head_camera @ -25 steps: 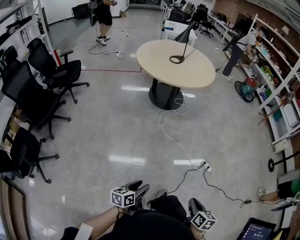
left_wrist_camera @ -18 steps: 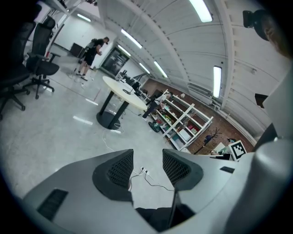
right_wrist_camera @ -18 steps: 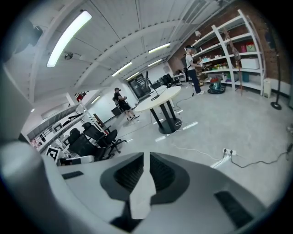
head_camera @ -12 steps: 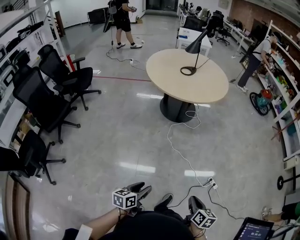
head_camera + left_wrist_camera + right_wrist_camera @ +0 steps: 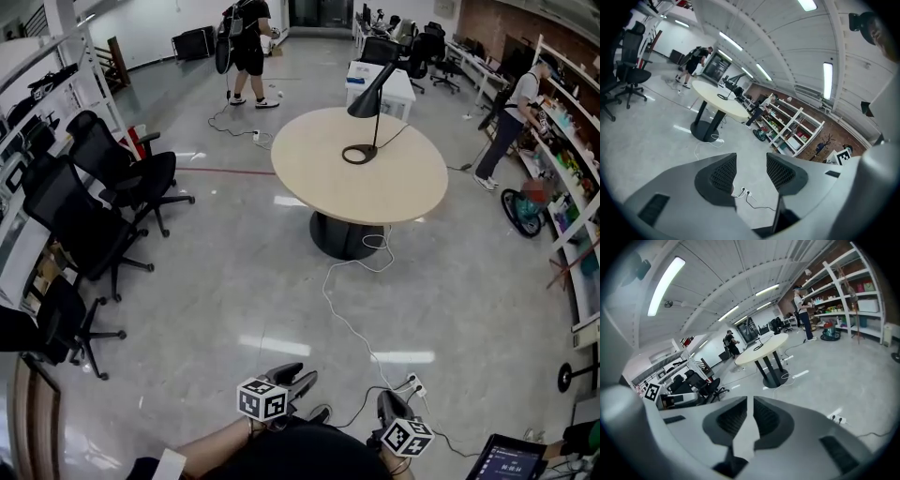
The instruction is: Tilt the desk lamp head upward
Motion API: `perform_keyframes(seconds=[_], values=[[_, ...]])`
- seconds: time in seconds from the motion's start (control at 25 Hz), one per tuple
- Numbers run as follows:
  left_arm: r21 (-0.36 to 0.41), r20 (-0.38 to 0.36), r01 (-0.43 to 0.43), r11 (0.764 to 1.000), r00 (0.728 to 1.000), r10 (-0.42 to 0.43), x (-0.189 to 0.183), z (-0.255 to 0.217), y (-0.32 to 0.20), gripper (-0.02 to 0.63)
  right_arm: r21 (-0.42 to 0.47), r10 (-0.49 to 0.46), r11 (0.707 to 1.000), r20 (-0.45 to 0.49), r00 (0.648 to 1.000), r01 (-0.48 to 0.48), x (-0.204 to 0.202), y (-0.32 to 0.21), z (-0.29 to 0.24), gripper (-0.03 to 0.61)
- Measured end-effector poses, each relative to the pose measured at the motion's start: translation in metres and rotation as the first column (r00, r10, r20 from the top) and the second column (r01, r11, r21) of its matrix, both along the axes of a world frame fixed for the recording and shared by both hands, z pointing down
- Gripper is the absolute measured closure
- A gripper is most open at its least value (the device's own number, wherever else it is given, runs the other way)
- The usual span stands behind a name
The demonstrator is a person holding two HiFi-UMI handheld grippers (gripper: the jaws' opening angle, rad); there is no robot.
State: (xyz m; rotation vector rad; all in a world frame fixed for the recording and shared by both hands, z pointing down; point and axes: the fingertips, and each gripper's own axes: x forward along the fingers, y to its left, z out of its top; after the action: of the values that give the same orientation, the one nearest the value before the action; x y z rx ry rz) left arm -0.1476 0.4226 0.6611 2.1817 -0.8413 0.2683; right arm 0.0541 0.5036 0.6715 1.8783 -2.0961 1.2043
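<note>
Black desk lamp (image 5: 368,94) is seen upright on the far half of a round, pale table (image 5: 375,192). Its ring base is flat on the top and its cone shade is angled downward. A dark cord is led from the base toward the far edge.

The table is carried on a dark pedestal over a glossy grey floor (image 5: 234,281). A white cable (image 5: 345,317) is trailed from the pedestal to a power strip (image 5: 412,384). Black office chairs (image 5: 122,178) are ranged at the left and open shelving (image 5: 572,187) at the right. One person (image 5: 246,42) is noted standing beyond the table, another (image 5: 511,112) at the shelves.

The lamp is well apart from both tools, across open floor. The left hand-held gripper (image 5: 305,374) (image 5: 751,161) is held low with jaws spread and nothing between them. The right hand-held gripper (image 5: 387,401) (image 5: 750,404) is pressed all but together, a thin slit left, nothing pinched.

In both gripper views the lamp is too small for its tilt to be read. A tablet (image 5: 511,459) is cut off at the bottom edge.
</note>
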Motion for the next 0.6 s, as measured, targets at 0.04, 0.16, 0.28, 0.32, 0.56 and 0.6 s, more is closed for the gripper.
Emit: perform_keyframes(seconds=[0.04,0.16,0.28,0.32,0.56,0.6], values=[[-0.006,-0.002,0.005,1.000,1.000,-0.005,0.006,0.000,-0.006,0.403,-0.007,0.011,1.000,0.003,1.000,-0.011,0.010,-0.003,0.002,0.534],[-0.028,0.005,-0.007,1.000,1.000,0.007,0.022,0.003,-0.017,0.403,-0.029,0.035,0.999,0.008,0.999,-0.035,0.031,-0.011,0.008,0.534],[-0.028,0.009,-0.009,1.000,1.000,0.009,0.034,0.004,-0.031,0.403,-0.038,0.029,0.999,0.016,0.999,-0.029,0.039,-0.024,0.015,0.534],[-0.030,0.010,-0.006,1.000,1.000,0.006,0.037,0.005,-0.038,0.403,-0.040,0.023,0.999,0.021,1.000,-0.022,0.039,-0.029,0.017,0.534],[-0.067,0.029,-0.046,0.997,0.998,0.048,0.055,0.019,-0.087,0.403,-0.054,0.072,0.996,0.018,0.997,-0.071,0.060,-0.070,0.021,0.534],[-0.065,0.023,-0.054,0.996,0.998,0.056,0.060,0.019,-0.099,0.403,-0.057,0.099,0.994,0.016,0.995,-0.098,0.068,-0.079,0.020,0.534]])
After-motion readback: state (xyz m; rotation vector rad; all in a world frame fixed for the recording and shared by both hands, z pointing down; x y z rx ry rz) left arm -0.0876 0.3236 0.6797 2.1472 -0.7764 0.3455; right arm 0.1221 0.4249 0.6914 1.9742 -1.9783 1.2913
